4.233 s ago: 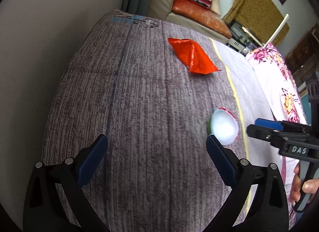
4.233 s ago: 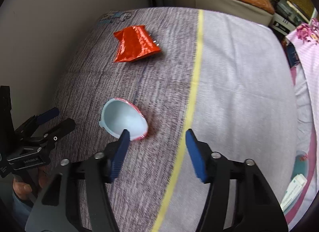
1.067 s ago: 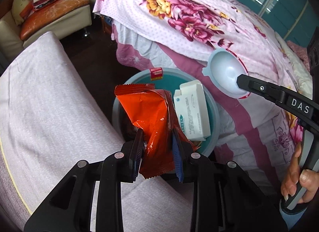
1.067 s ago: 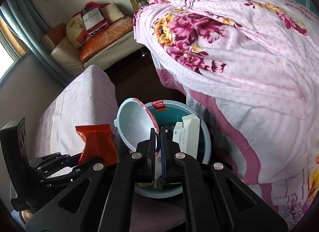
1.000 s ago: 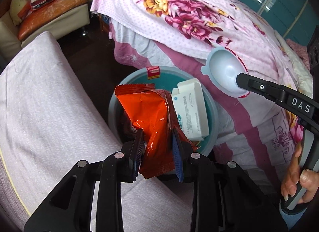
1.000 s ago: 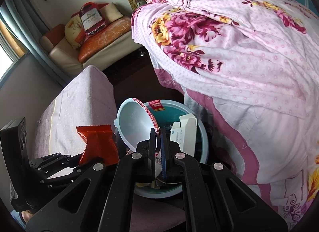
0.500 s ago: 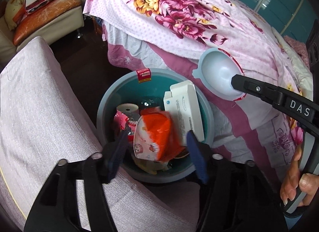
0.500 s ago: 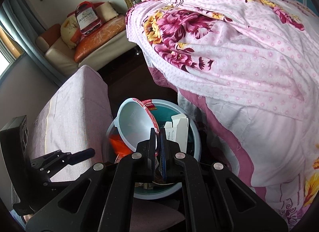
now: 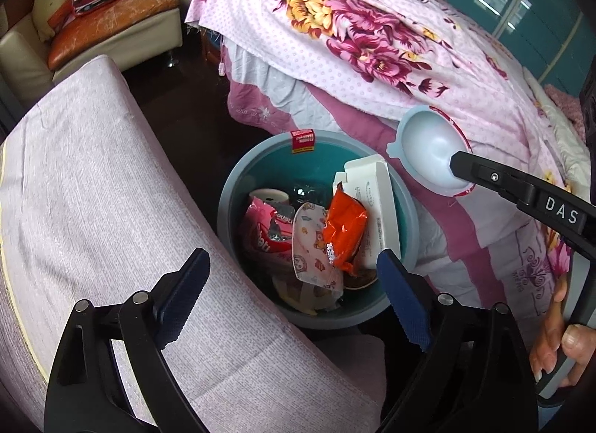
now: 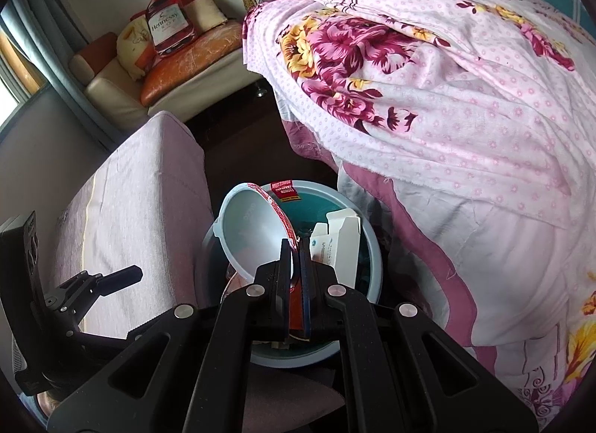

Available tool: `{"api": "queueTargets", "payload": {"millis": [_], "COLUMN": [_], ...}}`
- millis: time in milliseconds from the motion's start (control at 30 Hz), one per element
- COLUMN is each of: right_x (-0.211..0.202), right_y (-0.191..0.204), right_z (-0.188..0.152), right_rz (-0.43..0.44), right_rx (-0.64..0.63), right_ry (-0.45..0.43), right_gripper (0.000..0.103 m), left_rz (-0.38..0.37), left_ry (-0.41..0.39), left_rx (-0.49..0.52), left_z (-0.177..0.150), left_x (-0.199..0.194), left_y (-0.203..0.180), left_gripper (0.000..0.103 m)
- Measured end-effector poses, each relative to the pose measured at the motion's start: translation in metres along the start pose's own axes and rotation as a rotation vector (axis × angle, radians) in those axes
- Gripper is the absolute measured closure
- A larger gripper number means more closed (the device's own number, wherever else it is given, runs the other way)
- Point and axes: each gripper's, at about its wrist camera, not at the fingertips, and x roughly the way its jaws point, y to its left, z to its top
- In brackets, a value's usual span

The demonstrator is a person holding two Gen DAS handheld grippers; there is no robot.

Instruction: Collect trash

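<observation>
Your left gripper (image 9: 294, 276) is above the near edge of the trash bin (image 9: 231, 187), and its jaws are opening wide with nothing between them. The orange wrapper (image 9: 342, 228) lies inside the bin, on top of the other trash, and no pad touches it. It rests against a white carton (image 9: 372, 202) that stands tilted at the right wall of the bin, and beside it lies a pale wrapper with small cartoon prints (image 9: 309, 243) and a pink packet (image 9: 264, 232). A red and yellow label (image 9: 302, 140) hangs on the far rim.

Your right gripper (image 10: 296, 247) has its jaws closed tight on the rim of the small plastic cup (image 10: 253, 235), which has a red printed band around its edge. In the left wrist view the cup (image 9: 428, 153) is held in the air just beyond the right rim of the bin, in front of the flowered bedsheet (image 9: 372, 42). In the right wrist view it appears over the bin's opening. Your hand (image 9: 555, 336) grips the handle of the right gripper. The bin stands on the dark floor between the bed and the pink covered surface (image 9: 93, 191).
</observation>
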Motion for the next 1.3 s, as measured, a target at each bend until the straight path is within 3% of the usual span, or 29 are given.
{"api": "queueTargets", "payload": {"millis": [567, 733, 767, 800, 867, 933, 1100, 1300], "right_x": [0.012, 0.023, 0.024, 0.024, 0.026, 0.027, 0.027, 0.021], "right_y": [0.019, 0.018, 0.018, 0.017, 0.019, 0.019, 0.020, 0.030], "right_z": [-0.002, -0.002, -0.002, -0.001, -0.002, -0.003, -0.004, -0.002], "right_rz": [-0.031, -0.019, -0.021, -0.023, -0.029, -0.027, -0.029, -0.027], "right_rx": [-0.032, -0.012, -0.007, -0.008, -0.012, -0.007, -0.006, -0.032], "right_ry": [0.041, 0.073, 0.078, 0.078, 0.080, 0.087, 0.083, 0.084], "right_gripper": [0.098, 0.093, 0.087, 0.074, 0.064, 0.061, 0.037, 0.026], "left_rz": [-0.028, -0.038, -0.044, -0.048, -0.057, -0.060, -0.052, -0.049], "left_ry": [-0.013, 0.000, 0.005, 0.008, 0.016, 0.021, 0.029, 0.013], "left_rx": [-0.089, -0.112, -0.117, -0.121, -0.130, -0.136, -0.151, -0.163], "left_z": [-0.012, -0.014, -0.014, -0.014, -0.015, -0.016, -0.018, -0.020], "left_x": [-0.011, -0.007, -0.006, -0.005, -0.003, -0.001, 0.001, -0.007], "left_y": [0.033, 0.041, 0.042, 0.043, 0.044, 0.044, 0.047, 0.051], "left_gripper": [0.012, 0.012, 0.012, 0.012, 0.012, 0.012, 0.011, 0.011]}}
